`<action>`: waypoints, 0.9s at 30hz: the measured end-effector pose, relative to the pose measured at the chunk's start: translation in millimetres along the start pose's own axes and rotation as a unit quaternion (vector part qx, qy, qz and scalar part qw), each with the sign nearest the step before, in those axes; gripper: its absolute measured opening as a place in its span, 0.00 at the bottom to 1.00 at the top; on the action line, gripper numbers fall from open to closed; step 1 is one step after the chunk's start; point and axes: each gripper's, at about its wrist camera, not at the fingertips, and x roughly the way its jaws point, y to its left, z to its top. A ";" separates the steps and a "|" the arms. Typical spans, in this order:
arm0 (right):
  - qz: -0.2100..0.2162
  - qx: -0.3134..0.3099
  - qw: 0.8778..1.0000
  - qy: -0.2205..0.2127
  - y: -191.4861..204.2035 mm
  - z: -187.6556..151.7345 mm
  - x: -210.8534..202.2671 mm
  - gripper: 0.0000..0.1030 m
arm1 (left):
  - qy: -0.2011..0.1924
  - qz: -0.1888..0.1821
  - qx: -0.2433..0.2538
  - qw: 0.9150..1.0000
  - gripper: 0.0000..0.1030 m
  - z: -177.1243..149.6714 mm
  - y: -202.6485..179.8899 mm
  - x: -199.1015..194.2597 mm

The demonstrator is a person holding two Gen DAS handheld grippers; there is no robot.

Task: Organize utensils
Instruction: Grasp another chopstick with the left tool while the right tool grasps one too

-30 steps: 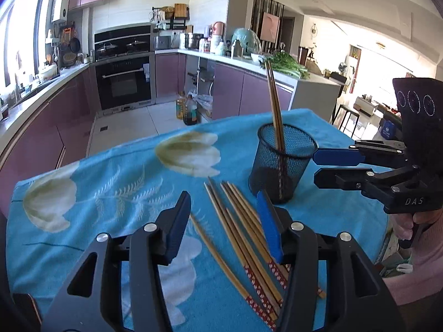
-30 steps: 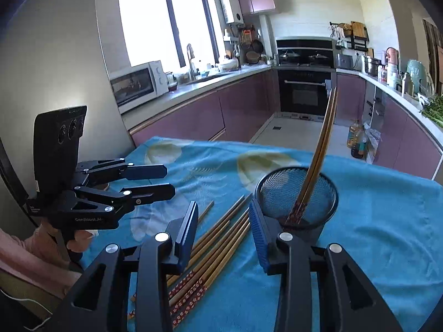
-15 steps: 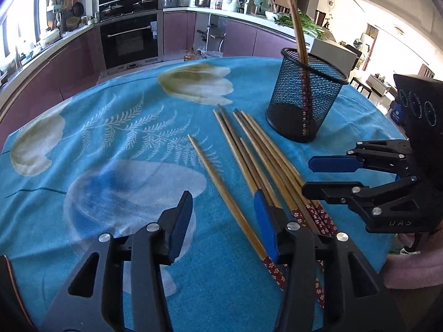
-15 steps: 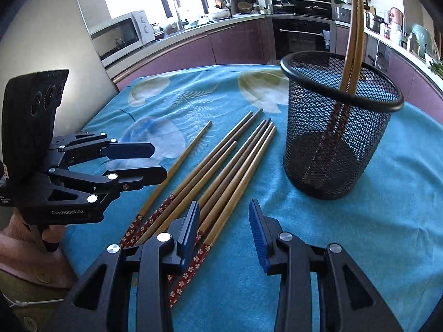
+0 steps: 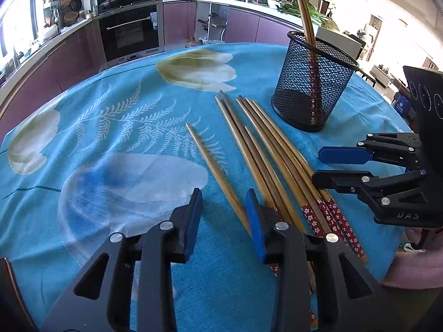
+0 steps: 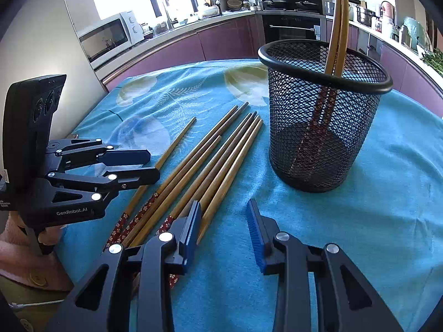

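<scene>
Both sets of fingers are spread and hold nothing. The left gripper (image 5: 224, 215) sits low at the bottom centre of the left wrist view, its gap straddling the lone chopstick (image 5: 213, 166) that lies apart from the bundle of chopsticks (image 5: 271, 160) fanned across the blue tulip cloth (image 5: 116, 127) on the desk. The right gripper (image 6: 224, 227) hovers at the bottom centre of its own view, its left finger just over the red patterned ends of that bundle, while the mesh cup (image 6: 324, 116) stands upright at the right of centre with two chopsticks (image 6: 336, 27) already leaning inside. The main risk, as I judge it, is a poor pinch: the sticks are thin, smooth and lie flat on soft cloth, so fingers closing from above may skid over one, roll it aside, or catch two at once where they touch in the bundle. The cloth itself may bunch under the fingertips and drag neighbouring sticks. The two grippers are working close together, so a careless sweep could knock them into each other. The cup is light mesh with tall sticks leaning on its rim; a nudge during insertion could tip it.
</scene>
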 end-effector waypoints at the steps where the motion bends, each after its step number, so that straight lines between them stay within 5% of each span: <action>1: -0.001 -0.001 1.000 0.001 -0.4 -0.4 -0.4 0.30 | 0.001 0.001 0.001 1.000 0.29 -0.5 0.2 -0.1; 14: -0.039 -0.014 0.999 -0.001 4.7 7.3 8.6 0.27 | 0.005 0.003 -0.006 1.000 0.25 -0.1 1.7 2.8; 19: -0.036 0.008 0.999 -0.007 -1.0 11.1 11.0 0.12 | 0.002 0.007 -0.019 1.000 0.15 1.2 3.9 3.7; 27: -0.027 0.032 0.999 -0.018 -8.9 8.8 4.6 0.06 | -0.006 0.002 -0.036 0.999 0.08 -0.3 6.2 -0.9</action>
